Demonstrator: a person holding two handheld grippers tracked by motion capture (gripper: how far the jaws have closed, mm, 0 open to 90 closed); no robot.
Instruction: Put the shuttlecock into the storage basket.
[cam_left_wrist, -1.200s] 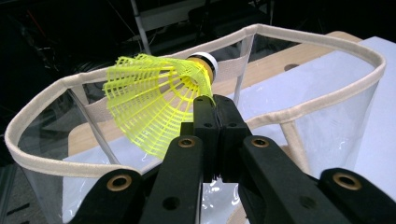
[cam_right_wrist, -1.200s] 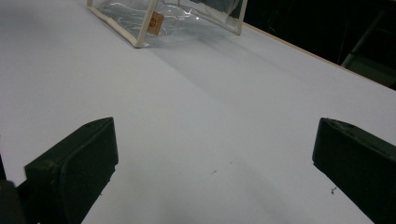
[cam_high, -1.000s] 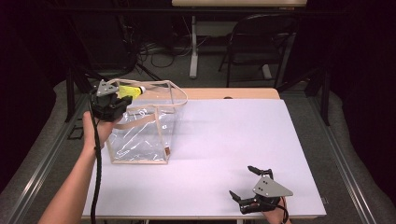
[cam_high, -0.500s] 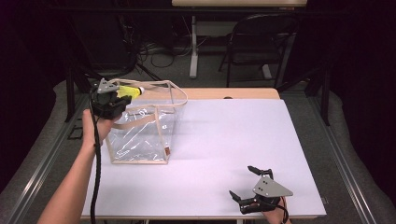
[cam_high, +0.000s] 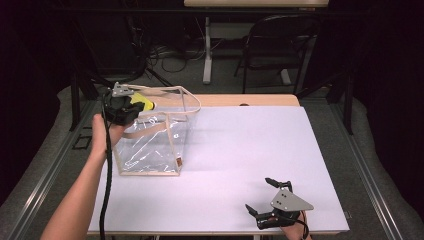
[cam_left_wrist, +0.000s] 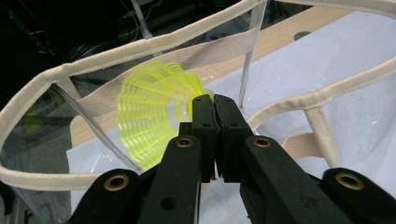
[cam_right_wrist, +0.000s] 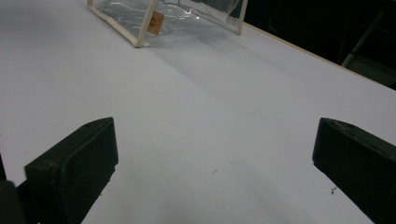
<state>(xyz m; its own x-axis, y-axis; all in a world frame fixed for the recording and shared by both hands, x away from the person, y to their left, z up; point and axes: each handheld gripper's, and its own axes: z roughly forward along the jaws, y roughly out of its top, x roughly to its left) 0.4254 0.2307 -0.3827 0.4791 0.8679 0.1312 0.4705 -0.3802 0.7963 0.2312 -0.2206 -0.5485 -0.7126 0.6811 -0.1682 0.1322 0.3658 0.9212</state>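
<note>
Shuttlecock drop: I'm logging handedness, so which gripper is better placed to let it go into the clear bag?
Left. The left gripper is shut on the yellow shuttlecock above the clear bag; the right gripper rests open, far away.

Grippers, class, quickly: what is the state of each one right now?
Left gripper: jaws shut on the yellow shuttlecock, above the clear bag.
Right gripper: jaws open, holding nothing, above the table.

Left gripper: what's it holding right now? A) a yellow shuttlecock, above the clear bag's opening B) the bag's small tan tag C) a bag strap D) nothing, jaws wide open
A: the left gripper has its jaws shut on the yellow shuttlecock, with the clear bag's cream-trimmed rim around and below it; the high view shows the same at the bag's top.
</note>
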